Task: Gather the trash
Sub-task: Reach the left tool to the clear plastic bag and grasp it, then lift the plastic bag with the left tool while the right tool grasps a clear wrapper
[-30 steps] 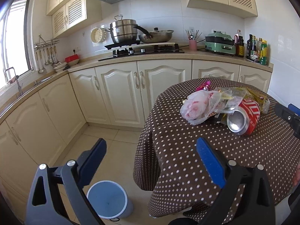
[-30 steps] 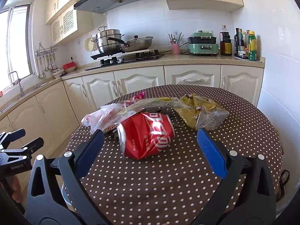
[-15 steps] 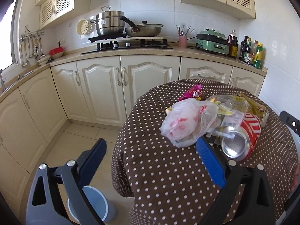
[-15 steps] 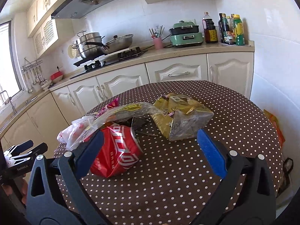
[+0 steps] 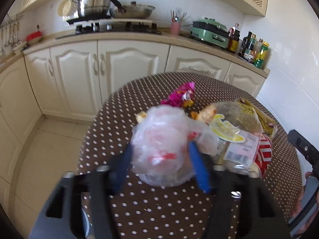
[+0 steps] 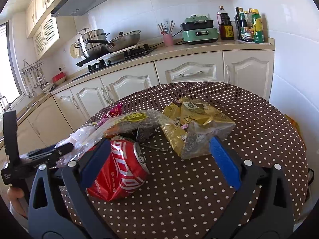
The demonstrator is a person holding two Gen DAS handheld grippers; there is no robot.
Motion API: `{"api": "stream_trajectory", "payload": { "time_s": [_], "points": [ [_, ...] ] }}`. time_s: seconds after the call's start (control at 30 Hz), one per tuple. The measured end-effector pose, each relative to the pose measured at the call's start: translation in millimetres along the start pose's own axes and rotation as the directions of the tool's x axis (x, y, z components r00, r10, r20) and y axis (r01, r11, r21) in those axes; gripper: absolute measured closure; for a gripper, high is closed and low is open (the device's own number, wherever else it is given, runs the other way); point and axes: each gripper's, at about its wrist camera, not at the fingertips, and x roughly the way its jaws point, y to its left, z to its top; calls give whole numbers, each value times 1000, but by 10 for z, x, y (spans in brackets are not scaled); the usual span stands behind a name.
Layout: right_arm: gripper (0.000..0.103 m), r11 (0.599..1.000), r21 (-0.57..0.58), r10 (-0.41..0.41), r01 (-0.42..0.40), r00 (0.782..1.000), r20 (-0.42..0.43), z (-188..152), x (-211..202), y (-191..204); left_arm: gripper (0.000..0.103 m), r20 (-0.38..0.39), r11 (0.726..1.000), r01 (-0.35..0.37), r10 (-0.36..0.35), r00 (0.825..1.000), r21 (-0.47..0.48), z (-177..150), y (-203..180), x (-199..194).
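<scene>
A crumpled white plastic bag (image 5: 159, 139) lies on the dotted brown table (image 5: 159, 209). My left gripper (image 5: 162, 165) is closing, and its blue pads press the bag from both sides. Right of the bag lie a clear bag with a yellow label (image 5: 235, 131), a dented red can (image 5: 263, 155) and, farther back, a pink wrapper (image 5: 179, 95). My right gripper (image 6: 159, 159) is open above the table. The red can (image 6: 121, 171) lies on its side by its left pad, and a gold wrapper (image 6: 195, 123) lies beyond its right pad.
Cream cabinets (image 6: 187, 73) and a counter with a stove, pots (image 6: 93, 43) and bottles (image 6: 249, 25) run behind the table. Tiled floor (image 5: 49, 149) lies to the table's left. A hand (image 6: 16, 195) holds the left gripper's handle at the table's left edge.
My left gripper moved in over the table and closed its wide-open jaws around the white bag. My right gripper swung a little to the right, so the can now sits by its left pad.
</scene>
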Motion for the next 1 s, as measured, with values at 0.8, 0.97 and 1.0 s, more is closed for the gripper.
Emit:
{"api": "stream_trajectory", "payload": {
  "time_s": [0.8,0.97,1.0],
  "points": [
    [26,926,305,293,-221,932,-214,271,765,203,79,219,998,41,-29,975,-54,-359,191,-1160],
    [86,898,355,352,-258,907,-233,238,929,213,79,236,997,29,-12,972,-69,-456,324,-1355],
    [88,903,340,349,-263,911,-221,244,894,243,79,240,997,26,-9,971,-70,-472,350,-1395]
  ]
}}
